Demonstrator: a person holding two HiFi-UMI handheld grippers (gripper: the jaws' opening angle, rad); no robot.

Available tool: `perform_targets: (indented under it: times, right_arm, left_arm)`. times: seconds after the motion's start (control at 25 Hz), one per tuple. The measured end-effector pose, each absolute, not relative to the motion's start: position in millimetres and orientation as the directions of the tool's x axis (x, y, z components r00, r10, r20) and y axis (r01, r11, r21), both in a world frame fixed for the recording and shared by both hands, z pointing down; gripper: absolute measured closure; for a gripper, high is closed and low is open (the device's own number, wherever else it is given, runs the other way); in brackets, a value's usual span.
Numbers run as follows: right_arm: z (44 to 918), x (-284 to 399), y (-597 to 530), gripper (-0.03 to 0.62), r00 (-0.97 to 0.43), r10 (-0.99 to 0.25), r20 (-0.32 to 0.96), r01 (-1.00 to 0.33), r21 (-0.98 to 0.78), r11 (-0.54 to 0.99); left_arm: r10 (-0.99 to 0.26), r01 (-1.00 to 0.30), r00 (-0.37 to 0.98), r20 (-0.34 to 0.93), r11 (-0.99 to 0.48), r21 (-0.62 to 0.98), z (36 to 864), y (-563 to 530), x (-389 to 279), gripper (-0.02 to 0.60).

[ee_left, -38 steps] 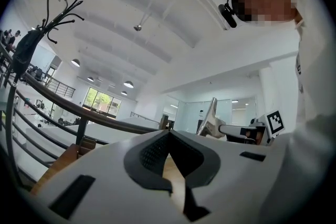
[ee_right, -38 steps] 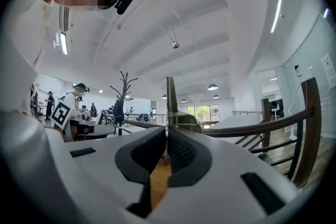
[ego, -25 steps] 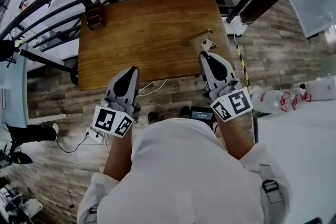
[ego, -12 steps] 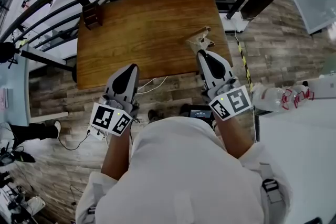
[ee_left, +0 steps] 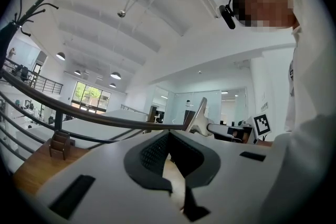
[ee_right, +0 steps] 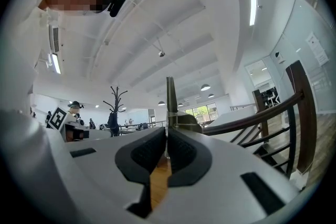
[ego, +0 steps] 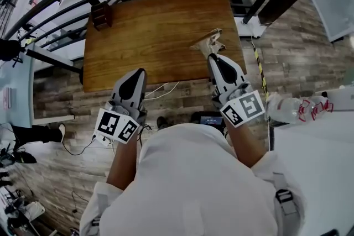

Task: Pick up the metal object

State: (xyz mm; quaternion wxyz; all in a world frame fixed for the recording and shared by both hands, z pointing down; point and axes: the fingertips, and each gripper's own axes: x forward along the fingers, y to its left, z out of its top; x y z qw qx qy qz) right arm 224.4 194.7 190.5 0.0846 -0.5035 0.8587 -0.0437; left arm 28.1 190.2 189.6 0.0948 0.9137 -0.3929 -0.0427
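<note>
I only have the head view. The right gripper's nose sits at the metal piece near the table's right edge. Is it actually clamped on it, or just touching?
Observer: Clamped. In the right gripper view, the right gripper has its pads shut on a thin edge of the metal object, which sticks out beyond the tips.
Operator: And the left gripper, is it carrying anything?
Observer: No. The left gripper view shows the left gripper with its jaws together and nothing between them.
</note>
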Motion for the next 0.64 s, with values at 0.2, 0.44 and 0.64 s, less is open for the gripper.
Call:
perform_targets:
  times: [0.2,0.44,0.64]
  right_arm:
    - [190,236,191,0.569,-0.489,-0.865,-0.110,-0.848,-0.169,0.502]
    - [192,262,188,0.569,-0.497,-0.859,-0.120,-0.841,-0.177,0.512]
    - [202,290,189,0.569,-0.500,-0.860,-0.106,-0.838,-0.193,0.511]
  left_arm:
    - [-0.733,-0.718,0.680,-0.002,-0.666,0.203,189,190,39,0.569]
    - [-0.730,-0.716,0.683,0.005,-0.668,0.204,191,189,69,0.569]
    - [-0.732,-0.715,0.681,0.017,-0.660,0.232,203,190,97,0.569]
